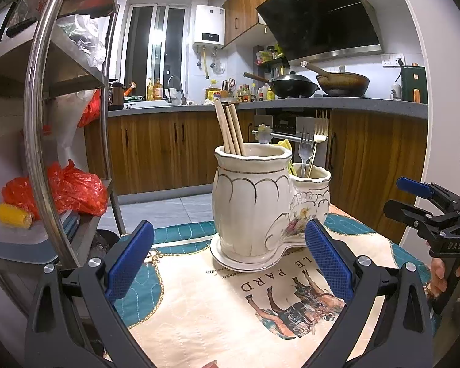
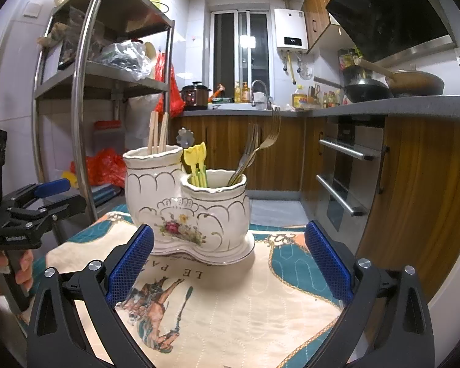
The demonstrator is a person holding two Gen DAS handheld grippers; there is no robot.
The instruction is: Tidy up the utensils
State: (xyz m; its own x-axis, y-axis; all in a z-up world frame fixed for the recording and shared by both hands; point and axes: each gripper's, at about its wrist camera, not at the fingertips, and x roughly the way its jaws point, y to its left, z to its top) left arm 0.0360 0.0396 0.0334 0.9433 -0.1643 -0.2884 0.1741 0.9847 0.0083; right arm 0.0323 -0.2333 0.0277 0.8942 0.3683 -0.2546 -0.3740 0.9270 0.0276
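Observation:
A white ceramic double utensil holder [image 1: 254, 208] [image 2: 187, 208] stands on a printed cloth. Its tall pot holds wooden chopsticks [image 1: 228, 130] [image 2: 158, 132]. Its low pot holds metal forks [image 1: 311, 141] [image 2: 256, 150] and small yellow picks [image 2: 196, 162]. My left gripper [image 1: 230, 260] is open and empty, just in front of the holder. My right gripper [image 2: 230, 260] is open and empty, also in front of it. Each gripper shows at the edge of the other's view, the right one [image 1: 426, 202] and the left one [image 2: 46, 196].
The cloth [image 1: 205, 312] [image 2: 245, 300] covers a small table. A steel rack [image 1: 43, 116] [image 2: 86, 92] with red bags stands at the left. Wooden cabinets, an oven [image 2: 343, 178] and a counter with woks [image 1: 294, 86] lie behind.

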